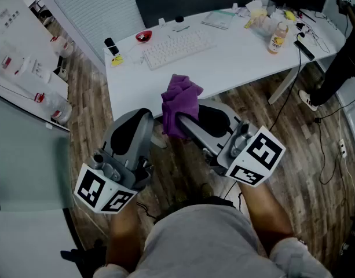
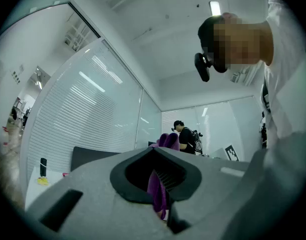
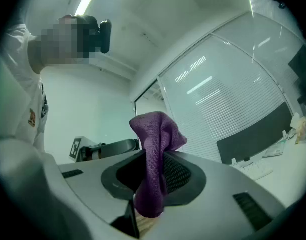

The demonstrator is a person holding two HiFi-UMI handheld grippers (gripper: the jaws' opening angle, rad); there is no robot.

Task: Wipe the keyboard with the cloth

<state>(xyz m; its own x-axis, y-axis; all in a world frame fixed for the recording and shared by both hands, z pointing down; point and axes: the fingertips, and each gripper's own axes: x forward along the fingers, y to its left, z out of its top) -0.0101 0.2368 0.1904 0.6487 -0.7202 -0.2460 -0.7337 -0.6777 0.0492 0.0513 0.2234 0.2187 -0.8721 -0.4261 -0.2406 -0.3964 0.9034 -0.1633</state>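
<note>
Grippers sat side by side, angled slightly upward; left gripper (image 1: 148,119) and right gripper (image 1: 183,121) jaws both clamped the crumpled purple cloth (image 1: 182,96).

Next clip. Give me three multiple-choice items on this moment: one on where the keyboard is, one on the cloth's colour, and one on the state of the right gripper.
1. Where is the keyboard?
A. On the white desk
B. On the wooden floor
C. Between the left gripper's jaws

2. What colour is the cloth?
A. Yellow
B. Purple
C. White

3. What state is the right gripper in?
A. Open and empty
B. Shut on a bottle
C. Shut on the cloth

Answers:
1 A: the head view shows the keyboard lying on the white desk, ahead of both grippers.
2 B: the cloth is purple in the head view and the right gripper view.
3 C: the right gripper view shows the jaws closed on the cloth, which sticks up out of them.
</note>
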